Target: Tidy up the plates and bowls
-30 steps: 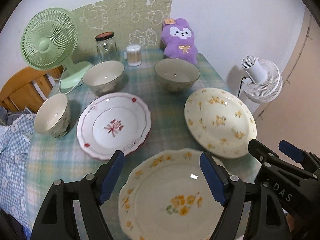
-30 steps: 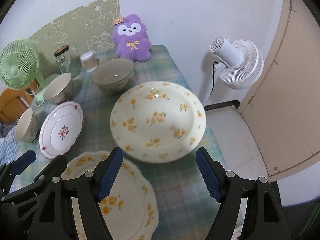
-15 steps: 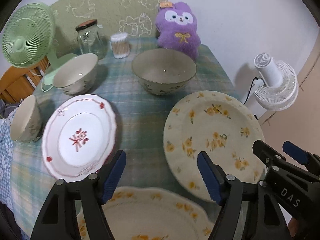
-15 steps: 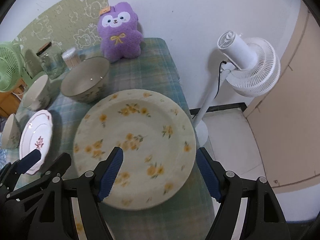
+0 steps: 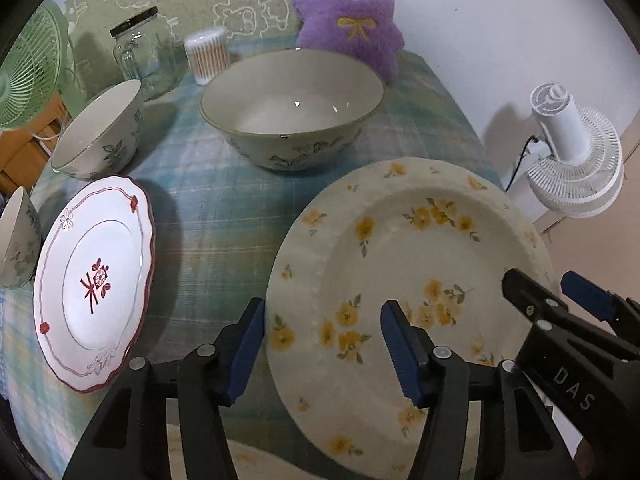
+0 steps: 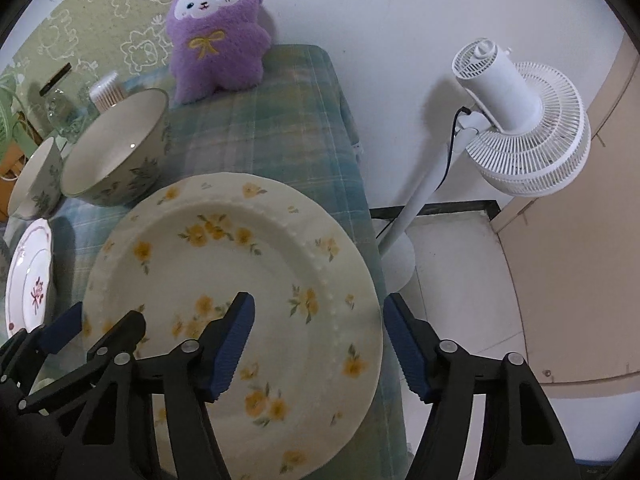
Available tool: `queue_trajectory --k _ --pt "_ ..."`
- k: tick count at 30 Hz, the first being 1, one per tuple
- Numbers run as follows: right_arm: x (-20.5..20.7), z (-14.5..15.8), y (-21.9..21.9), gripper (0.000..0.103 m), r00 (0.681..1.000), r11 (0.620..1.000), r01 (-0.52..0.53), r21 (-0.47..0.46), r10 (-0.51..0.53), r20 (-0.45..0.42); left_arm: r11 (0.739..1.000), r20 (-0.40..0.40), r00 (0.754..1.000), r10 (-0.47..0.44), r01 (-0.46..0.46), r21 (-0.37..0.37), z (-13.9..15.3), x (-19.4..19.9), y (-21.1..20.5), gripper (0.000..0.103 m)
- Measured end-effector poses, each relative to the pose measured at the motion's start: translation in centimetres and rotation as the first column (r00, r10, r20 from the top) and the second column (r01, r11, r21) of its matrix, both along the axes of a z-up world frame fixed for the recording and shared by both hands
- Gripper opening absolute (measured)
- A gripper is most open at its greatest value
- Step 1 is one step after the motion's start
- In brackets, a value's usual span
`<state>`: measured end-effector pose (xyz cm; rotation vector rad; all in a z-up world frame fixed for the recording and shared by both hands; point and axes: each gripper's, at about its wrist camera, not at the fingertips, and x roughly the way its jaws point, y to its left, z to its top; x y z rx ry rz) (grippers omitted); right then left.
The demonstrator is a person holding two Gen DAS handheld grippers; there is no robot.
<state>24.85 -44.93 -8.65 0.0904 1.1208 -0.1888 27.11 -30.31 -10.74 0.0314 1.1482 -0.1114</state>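
While both grippers straddle opposite edges of the yellow plate (image 5: 420, 264), neither pad set presses on it. At the bottom of the left wrist view, the left gripper (image 5: 324, 350) stands apart, having just been closing; one finger lies outside the plate's left rim, the other over its well. In the right wrist view, the right gripper (image 6: 318, 344) is likewise apart and has just been closing, with the plate's right rim between its fingers. A second yellow-flowered plate (image 5: 256, 460) shows at the bottom edge. To the left lies the red plate (image 5: 92, 280), flat on the checked cloth (image 5: 208, 200). Beyond, at centre, stands the large bowl (image 5: 292, 108), with a smaller bowl (image 5: 100, 132) at its left and another bowl (image 5: 16, 240) at the left edge. Farthest back: jar (image 5: 144, 56), swab tub (image 5: 206, 54), purple plush (image 5: 348, 16), green fan (image 5: 28, 72). A white fan (image 6: 516, 120) stands off the table, upper right.
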Motion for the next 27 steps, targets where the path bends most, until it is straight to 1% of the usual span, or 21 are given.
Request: queue_trajectory --k 5,9,17,27 --pt "0.8 -0.8 -0.4 0.06 1.0 1.0 -0.01 -0.003 0.01 -0.016 1.0 -0.01 1.0 0.018 -0.018 0.022 -0.6 0.8 0.0 0.048" --pt "1.1 -1.3 -0.7 0.052 1.0 1.0 -0.008 -0.01 0.008 -0.03 1.0 -0.007 1.0 0.019 -0.019 0.024 -0.7 0.8 0.1 0.048" --pt "1.5 -1.7 -0.8 0.054 0.998 1.0 -0.026 -0.014 0.025 -0.049 0.999 -0.002 1.0 0.017 -0.017 0.046 -0.7 0.9 -0.2 0.049" --pt "1.0 -1.2 -0.7 0.052 0.998 1.0 0.0 0.004 0.0 -0.067 0.998 0.002 1.0 0.017 -0.017 0.058 0.0 0.9 -0.4 0.049"
